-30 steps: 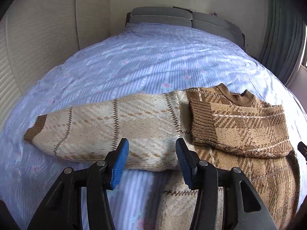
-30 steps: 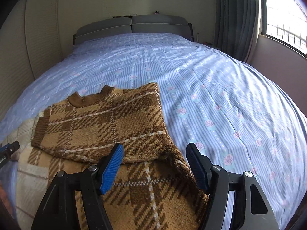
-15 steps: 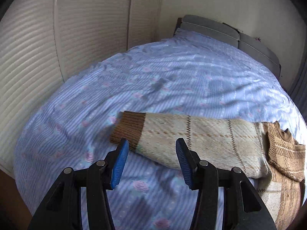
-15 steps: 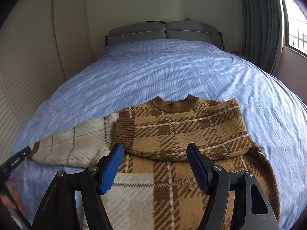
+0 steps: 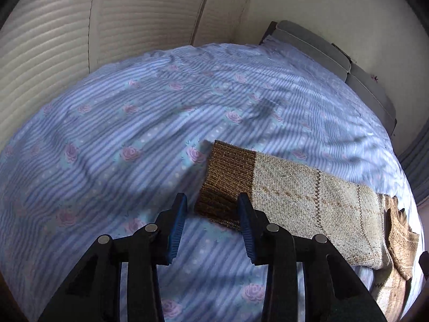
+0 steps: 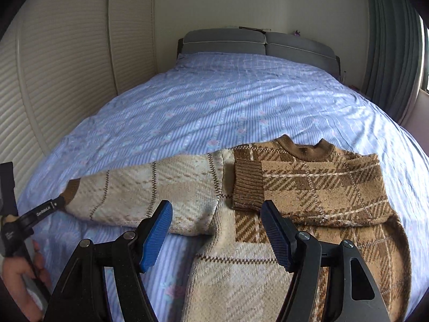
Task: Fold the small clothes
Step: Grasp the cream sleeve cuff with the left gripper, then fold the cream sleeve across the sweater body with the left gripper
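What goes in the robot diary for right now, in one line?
step: fold cream sleeve | left tongs: open at cuff | right tongs: open, over sweater | brown sleeve: folded

A wide bed with a blue striped cover with pink roses (image 6: 241, 102) fills the frame; a brown and cream checked knitted sweater (image 6: 308, 187) lies flat in the lower right
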`<state>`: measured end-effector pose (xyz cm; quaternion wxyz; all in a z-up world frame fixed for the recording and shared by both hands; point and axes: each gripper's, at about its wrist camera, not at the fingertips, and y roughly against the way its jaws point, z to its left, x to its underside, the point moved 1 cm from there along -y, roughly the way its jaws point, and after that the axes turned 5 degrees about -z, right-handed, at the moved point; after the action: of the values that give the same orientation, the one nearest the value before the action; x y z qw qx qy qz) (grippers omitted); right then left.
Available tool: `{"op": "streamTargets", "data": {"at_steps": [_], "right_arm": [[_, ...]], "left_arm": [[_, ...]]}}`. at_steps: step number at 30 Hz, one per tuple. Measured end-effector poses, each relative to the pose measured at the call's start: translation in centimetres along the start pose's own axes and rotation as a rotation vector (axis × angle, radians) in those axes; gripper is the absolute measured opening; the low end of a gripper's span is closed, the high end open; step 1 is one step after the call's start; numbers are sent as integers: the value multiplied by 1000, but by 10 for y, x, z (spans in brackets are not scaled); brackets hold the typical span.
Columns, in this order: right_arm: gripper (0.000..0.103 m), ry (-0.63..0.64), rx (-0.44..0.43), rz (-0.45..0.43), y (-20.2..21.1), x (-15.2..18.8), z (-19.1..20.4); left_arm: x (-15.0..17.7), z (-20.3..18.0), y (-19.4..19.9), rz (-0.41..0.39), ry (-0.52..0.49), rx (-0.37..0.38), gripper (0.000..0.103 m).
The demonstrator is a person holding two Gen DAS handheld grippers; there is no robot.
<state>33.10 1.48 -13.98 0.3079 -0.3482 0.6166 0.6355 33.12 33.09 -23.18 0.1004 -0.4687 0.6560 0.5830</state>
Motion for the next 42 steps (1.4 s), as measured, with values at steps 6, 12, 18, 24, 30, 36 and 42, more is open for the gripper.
{"op": "streamTargets", "data": {"at_steps": [6, 12, 18, 24, 30, 36, 42], "right_arm": [[68, 15, 17, 9, -2, 2, -2], [68, 4, 18, 12, 4, 3, -14], [68, -49, 31, 1, 17, 0, -46], [68, -131, 61, -18, 35, -4, -103], [68, -196, 113, -37, 51, -2, -176], [68, -266, 162, -44, 68, 7, -257], [68, -368, 209, -43, 80, 23, -335]], "left_arm": [[3, 3, -6, -14, 32, 27, 17], [-7, -9, 18, -65, 8, 45, 11], [-21, -59, 59, -150, -85, 57, 11], [-27, -142, 101, -229, -201, 119, 11], [-12, -243, 128, -260, -316, 210, 11], [25, -348, 143, -251, -407, 314, 11], [76, -446, 144, -221, -531, 403, 11]]}}
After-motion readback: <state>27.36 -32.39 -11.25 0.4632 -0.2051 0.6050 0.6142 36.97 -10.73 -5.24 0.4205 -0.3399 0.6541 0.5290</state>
